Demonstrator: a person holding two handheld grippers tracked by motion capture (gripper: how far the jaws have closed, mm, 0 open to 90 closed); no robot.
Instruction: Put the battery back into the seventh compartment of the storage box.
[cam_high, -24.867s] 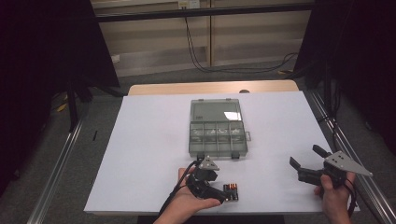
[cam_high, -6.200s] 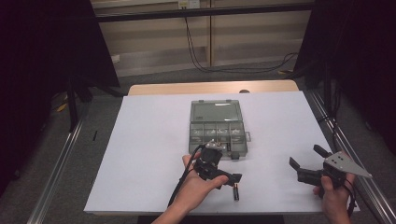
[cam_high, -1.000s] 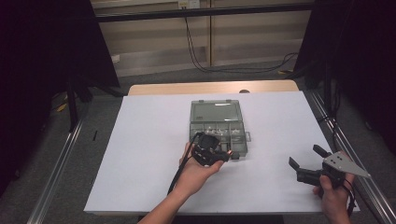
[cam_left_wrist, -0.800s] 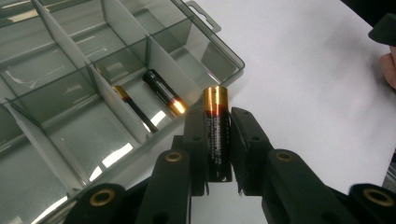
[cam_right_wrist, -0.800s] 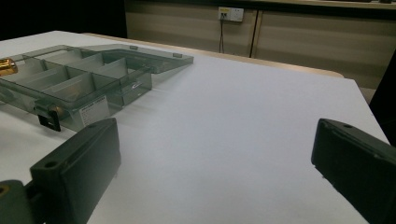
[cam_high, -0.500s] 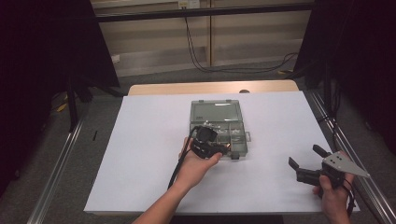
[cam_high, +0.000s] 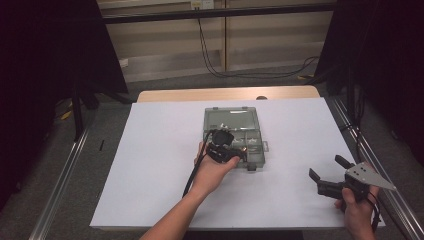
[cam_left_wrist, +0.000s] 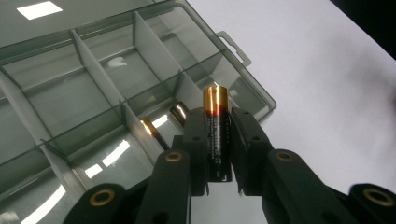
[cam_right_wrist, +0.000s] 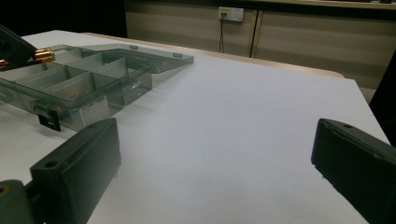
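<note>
The white table (cam_high: 150, 165) carries a clear compartment box (cam_high: 232, 119) at its middle, lid open. The left gripper (cam_high: 226, 150) hangs over the box's near row, jaws clamped on a battery (cam_left_wrist: 215, 133) whose long axis runs along the jaws, gold end toward the cells just beyond. The right gripper (cam_high: 327, 179) waits wide and empty, well apart at the near right.

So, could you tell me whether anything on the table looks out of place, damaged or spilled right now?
Nothing stands out. The grey compartment box sits square on the white table with its lid open. The left gripper holds a battery over it, and the right gripper waits open off to the side.
</note>
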